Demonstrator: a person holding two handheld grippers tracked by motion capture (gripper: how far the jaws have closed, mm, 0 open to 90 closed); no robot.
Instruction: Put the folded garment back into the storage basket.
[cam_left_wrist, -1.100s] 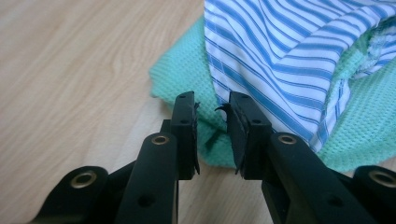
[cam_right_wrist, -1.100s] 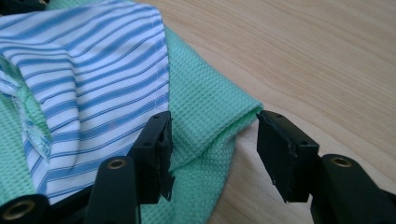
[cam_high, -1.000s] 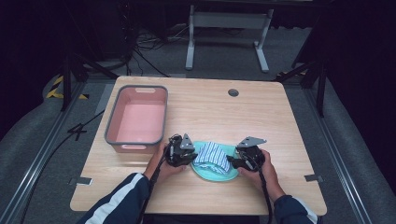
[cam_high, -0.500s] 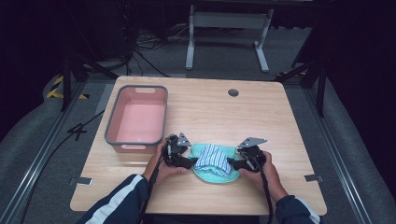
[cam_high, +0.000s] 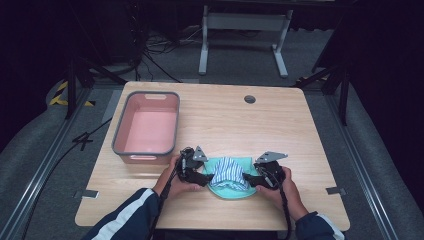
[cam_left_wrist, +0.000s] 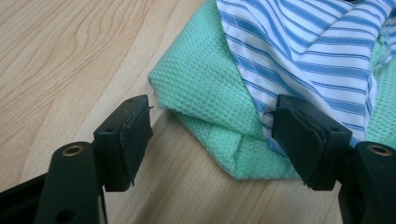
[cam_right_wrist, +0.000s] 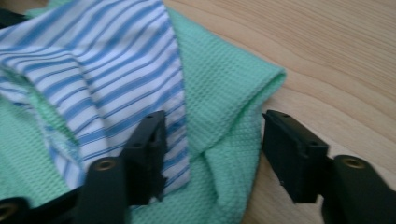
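We are seeing a folded green waffle-weave cloth lying on the wooden table, a blue-striped white cloth rumpled on top. The left gripper and right gripper are both gaping wide, each straddling a folded green corner between its fingers.

Both grippers are black. The left gripper carries a grey three-cornered plate on top, at 12 o'clock from the hand gripping it; the right gripper has the same plate. A black cable trails from the right gripper toward 6 o'clock along the forearm.

The sleeves are dark navy with white stripes running down the arm.

Up close, each jaw is a blocky black pad on a matte black arm, fixed by a brass-coloured screw; the right gripper's pads look alike.
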